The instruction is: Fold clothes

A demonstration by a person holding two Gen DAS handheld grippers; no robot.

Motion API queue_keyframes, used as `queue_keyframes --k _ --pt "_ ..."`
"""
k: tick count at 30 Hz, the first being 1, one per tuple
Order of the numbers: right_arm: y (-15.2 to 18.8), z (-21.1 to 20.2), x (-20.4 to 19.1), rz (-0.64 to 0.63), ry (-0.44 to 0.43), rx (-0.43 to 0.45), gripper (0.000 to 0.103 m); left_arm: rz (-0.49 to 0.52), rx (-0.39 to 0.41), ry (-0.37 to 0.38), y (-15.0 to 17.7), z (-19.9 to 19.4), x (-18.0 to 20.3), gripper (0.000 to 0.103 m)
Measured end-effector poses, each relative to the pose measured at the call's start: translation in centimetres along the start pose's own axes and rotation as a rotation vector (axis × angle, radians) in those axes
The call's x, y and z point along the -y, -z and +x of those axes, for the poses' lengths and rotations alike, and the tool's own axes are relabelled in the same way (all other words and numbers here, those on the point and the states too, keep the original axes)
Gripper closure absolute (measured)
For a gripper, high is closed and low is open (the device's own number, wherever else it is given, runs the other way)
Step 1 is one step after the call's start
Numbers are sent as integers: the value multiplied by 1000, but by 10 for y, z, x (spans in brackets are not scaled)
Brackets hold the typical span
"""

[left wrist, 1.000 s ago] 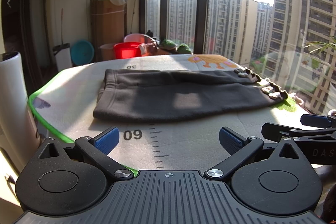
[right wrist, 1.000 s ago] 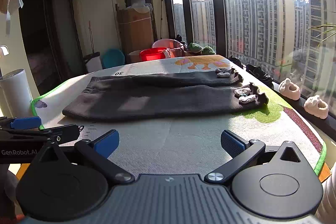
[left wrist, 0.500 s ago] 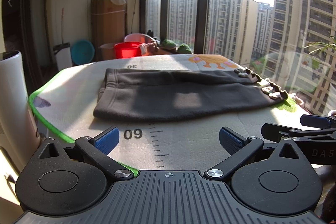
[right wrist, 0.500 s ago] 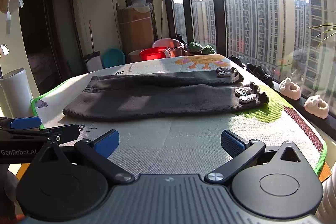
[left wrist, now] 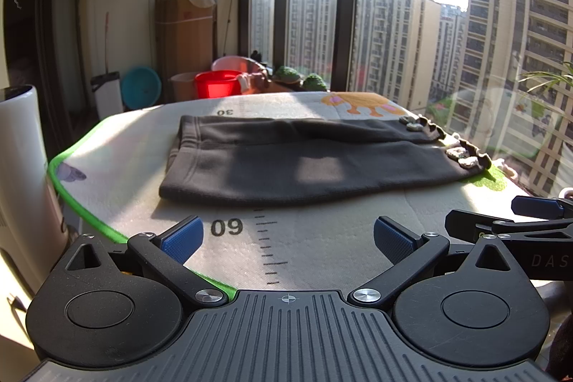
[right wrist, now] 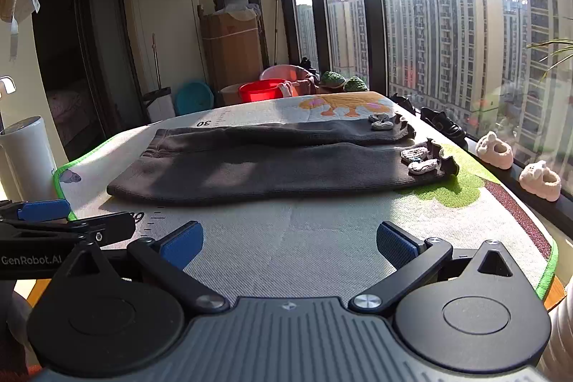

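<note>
We hold two grippers side by side, low and level over the near edge of the desk, both pointing toward the window. The left gripper has its jaws spread wide, with nothing between the blue pads but bare mat. The right gripper is the same: jaws wide apart, gripping nothing, hovering above the mat without touching the clothing.

The dark grey trousers lie flat across the middle of the desk on a printed play mat with a green border and a ruler scale. The waistband is at the left, the two legs run to the right, one beside the other, and the frilled cuffs carry small pale patches. The trousers lie well apart from both grippers.

From the left wrist view, we see the right gripper's blue-tipped finger entering at the right edge, the number "09" printed on the mat just ahead, and a white cylinder close on the left. From the right wrist view, we see the left gripper at the left edge with its printed label, both cuffs clearly separated, and two pale fluffy slippers on the window ledge, which the left view mostly hides. Both views show a red basin beyond the desk.
</note>
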State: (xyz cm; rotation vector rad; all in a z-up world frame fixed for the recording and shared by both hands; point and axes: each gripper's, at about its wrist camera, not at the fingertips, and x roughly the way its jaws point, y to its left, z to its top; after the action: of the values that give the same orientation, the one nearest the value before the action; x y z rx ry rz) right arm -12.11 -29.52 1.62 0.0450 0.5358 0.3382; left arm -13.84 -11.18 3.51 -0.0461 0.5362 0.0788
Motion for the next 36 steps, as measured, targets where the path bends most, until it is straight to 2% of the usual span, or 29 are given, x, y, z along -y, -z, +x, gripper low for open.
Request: queue_keyframes --k 8,17,23,29,31,34,36 --pt "0 4 2 10 -10 -17 0 -9 -20 11 0 3 -1 0" --pt "-16 29 24 52 -44 -66 0 -20 -86 99 -18 29 -8 0" --pt "-43 68 46 60 -26 -58 0 -72 -130 166 -41 68 -22 0" --pt "-62 119 56 53 36 -82 0 -111 -134 166 -63 120 -35 0" --pt "-64 134 55 29 50 -88 0 -144 -162 172 -64 139 -39 0" --pt "-60 154 60 73 32 -142 0 -209 -225 192 -59 163 -46 0" --pt "-56 157 62 100 29 -123 0 -192 -190 198 -56 164 -48 0"
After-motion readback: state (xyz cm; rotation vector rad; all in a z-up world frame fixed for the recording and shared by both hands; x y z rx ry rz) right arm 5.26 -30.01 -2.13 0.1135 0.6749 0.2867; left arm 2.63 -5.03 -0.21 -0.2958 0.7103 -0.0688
